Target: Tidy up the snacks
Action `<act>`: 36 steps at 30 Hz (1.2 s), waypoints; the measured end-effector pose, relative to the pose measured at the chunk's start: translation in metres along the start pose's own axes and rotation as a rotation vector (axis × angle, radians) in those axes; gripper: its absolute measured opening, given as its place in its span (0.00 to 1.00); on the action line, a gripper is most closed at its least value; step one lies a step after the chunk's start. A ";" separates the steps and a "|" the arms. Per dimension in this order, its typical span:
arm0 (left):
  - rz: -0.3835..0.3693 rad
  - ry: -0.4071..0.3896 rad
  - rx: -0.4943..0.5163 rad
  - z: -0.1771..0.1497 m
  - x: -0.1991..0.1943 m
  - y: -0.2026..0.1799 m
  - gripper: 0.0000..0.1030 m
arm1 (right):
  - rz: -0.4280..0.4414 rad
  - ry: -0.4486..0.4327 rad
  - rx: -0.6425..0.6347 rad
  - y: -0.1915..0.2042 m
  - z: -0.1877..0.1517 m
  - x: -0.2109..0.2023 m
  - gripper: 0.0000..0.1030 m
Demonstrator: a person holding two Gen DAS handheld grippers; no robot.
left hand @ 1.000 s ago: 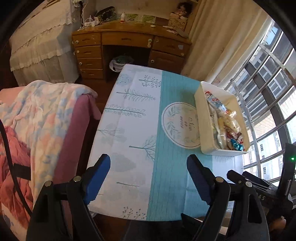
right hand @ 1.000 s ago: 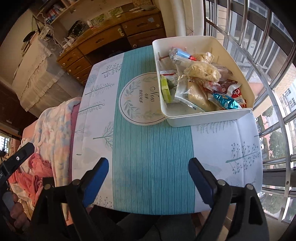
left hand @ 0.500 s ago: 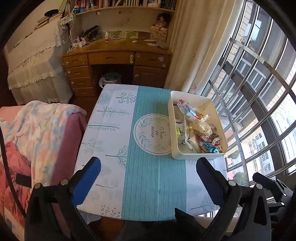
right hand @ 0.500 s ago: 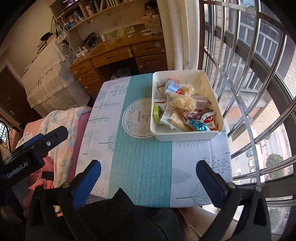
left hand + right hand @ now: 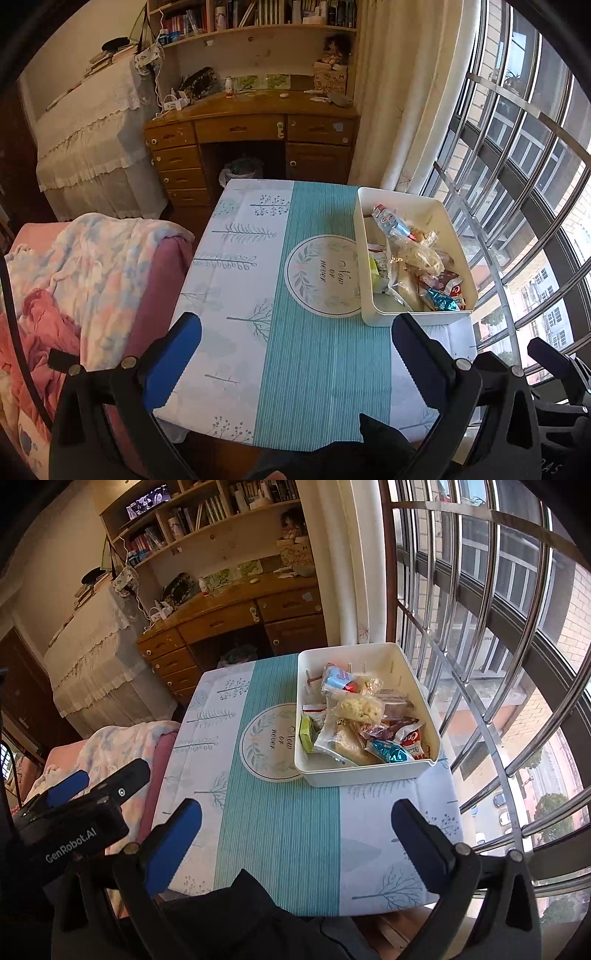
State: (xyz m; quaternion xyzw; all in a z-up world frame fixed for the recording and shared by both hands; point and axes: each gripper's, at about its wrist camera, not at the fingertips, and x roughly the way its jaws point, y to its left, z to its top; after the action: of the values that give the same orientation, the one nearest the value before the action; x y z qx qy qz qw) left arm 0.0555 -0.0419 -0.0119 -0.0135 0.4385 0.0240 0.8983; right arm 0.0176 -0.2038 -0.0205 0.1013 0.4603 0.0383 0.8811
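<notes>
Your left hand-held gripper has its jaws spread as wide as they go, w/ nothing between the blue pads; they were just opening. It hangs above the near part of the bench, touching nothing. Same for your right hand-held gripper: jaws just opened, now fully apart, empty, clear of the cloth. The white bin sits at approx 1 o'clock from the right gripper, on the window side of the bench, well apart from both grippers. The snacks are all piled inside it: a pale noodle-like pack, a teal foil wrapper, a green packet at the bin's left wall, others too jumbled to tell. The bin's left edge overlaps the round printed emblem. At 9 o'clock a blanket-draped pink chair stands just beside the bench. At 12 o'clock, beyond the bench, a wooden drawer desk. Window bars run along at 3 o'clock.
</notes>
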 end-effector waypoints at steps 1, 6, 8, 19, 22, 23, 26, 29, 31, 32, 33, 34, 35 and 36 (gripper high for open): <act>0.006 -0.009 0.001 0.002 0.000 0.000 0.99 | 0.007 0.006 0.003 -0.001 0.000 0.002 1.00; 0.014 -0.043 -0.003 0.009 -0.004 0.001 0.99 | 0.016 -0.001 -0.007 0.001 0.005 0.005 1.00; 0.015 -0.045 -0.003 0.011 -0.004 0.001 0.99 | 0.018 -0.003 -0.007 0.001 0.006 0.005 1.00; 0.006 -0.035 -0.017 0.017 -0.001 -0.001 0.99 | 0.012 0.006 -0.026 0.003 0.009 0.006 1.00; 0.008 -0.033 -0.018 0.017 -0.001 -0.001 0.99 | 0.014 0.015 -0.020 0.001 0.008 0.008 1.00; 0.009 -0.033 -0.019 0.016 -0.001 -0.001 0.99 | 0.015 0.018 -0.018 0.000 0.008 0.009 1.00; 0.008 -0.032 -0.016 0.016 -0.001 -0.001 0.99 | 0.016 0.023 -0.015 -0.003 0.007 0.009 1.00; 0.009 -0.034 -0.016 0.016 -0.001 -0.002 0.99 | 0.016 0.024 -0.015 -0.004 0.007 0.009 1.00; 0.010 -0.034 -0.018 0.015 -0.002 -0.001 0.99 | 0.015 0.025 -0.013 -0.004 0.007 0.009 1.00; 0.009 -0.034 -0.017 0.016 -0.001 -0.002 0.99 | 0.015 0.026 -0.012 -0.005 0.006 0.009 1.00; 0.009 -0.033 -0.018 0.015 -0.002 -0.002 0.99 | 0.014 0.027 -0.011 -0.006 0.006 0.009 1.00; 0.009 -0.033 -0.018 0.015 -0.002 -0.002 0.99 | 0.015 0.028 -0.010 -0.006 0.006 0.010 1.00; 0.009 -0.031 -0.018 0.016 -0.001 -0.002 0.99 | 0.014 0.030 -0.010 -0.007 0.006 0.010 1.00; 0.008 -0.030 -0.017 0.013 -0.001 -0.002 0.99 | 0.014 0.031 -0.010 -0.007 0.006 0.010 1.00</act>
State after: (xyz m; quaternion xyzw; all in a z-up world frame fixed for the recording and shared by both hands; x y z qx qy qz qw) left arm 0.0657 -0.0437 -0.0030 -0.0192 0.4248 0.0314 0.9045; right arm 0.0280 -0.2097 -0.0269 0.0995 0.4732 0.0484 0.8740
